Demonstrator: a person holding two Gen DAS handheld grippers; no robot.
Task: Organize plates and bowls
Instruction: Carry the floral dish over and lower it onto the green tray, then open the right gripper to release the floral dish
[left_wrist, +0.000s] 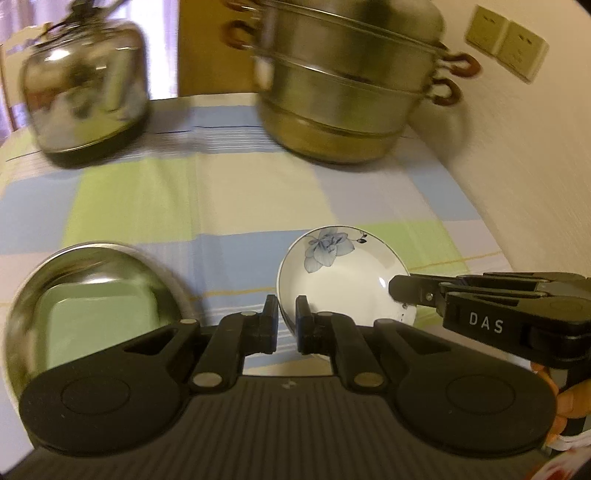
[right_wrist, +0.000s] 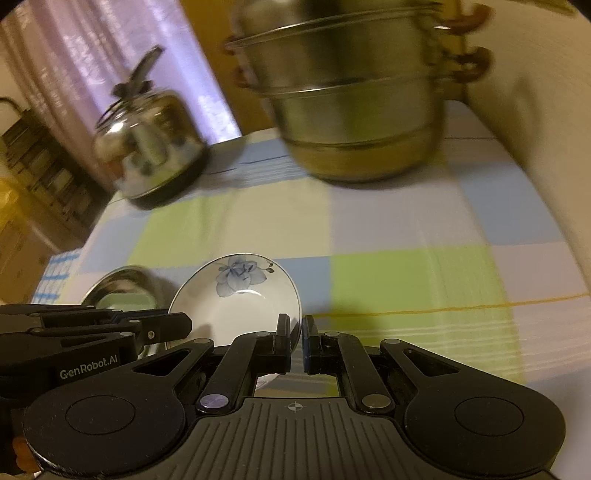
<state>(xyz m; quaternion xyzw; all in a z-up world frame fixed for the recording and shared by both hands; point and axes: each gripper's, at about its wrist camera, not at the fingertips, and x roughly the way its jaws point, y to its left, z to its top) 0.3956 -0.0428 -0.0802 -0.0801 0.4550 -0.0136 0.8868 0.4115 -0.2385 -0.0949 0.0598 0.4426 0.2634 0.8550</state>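
Black fingers of the left gripper (left_wrist: 286, 321) pinch the near-left rim of a white bowl (left_wrist: 343, 273) with a blue flower painted inside. From the right, the right gripper (left_wrist: 397, 291) reaches across and its fingers clamp the opposite rim, so the bowl sits tilted between the two, lifted off the bench (left_wrist: 229, 192). In the right wrist view the right gripper (right_wrist: 296, 339) has its fingers closed on the bowl (right_wrist: 236, 299) at its near-right edge, with the left gripper (right_wrist: 184, 325) gripping the far-left side.

Just left of the left fingers a steel bowl (left_wrist: 85, 291) rests on the checked cloth, a pale green shape reflected or lying in it; I cannot tell which. Part of a hand (left_wrist: 565, 402) shows under the right gripper's handle.

Beyond the fingers the cloth runs in blue, green and cream squares. Far ahead to the left stands a shiny kettle (left_wrist: 85, 88), and far ahead to the right a stacked steel steamer pot (left_wrist: 347, 81) with brown handles. Two wall sockets (left_wrist: 506, 40) sit on the wall to the right.
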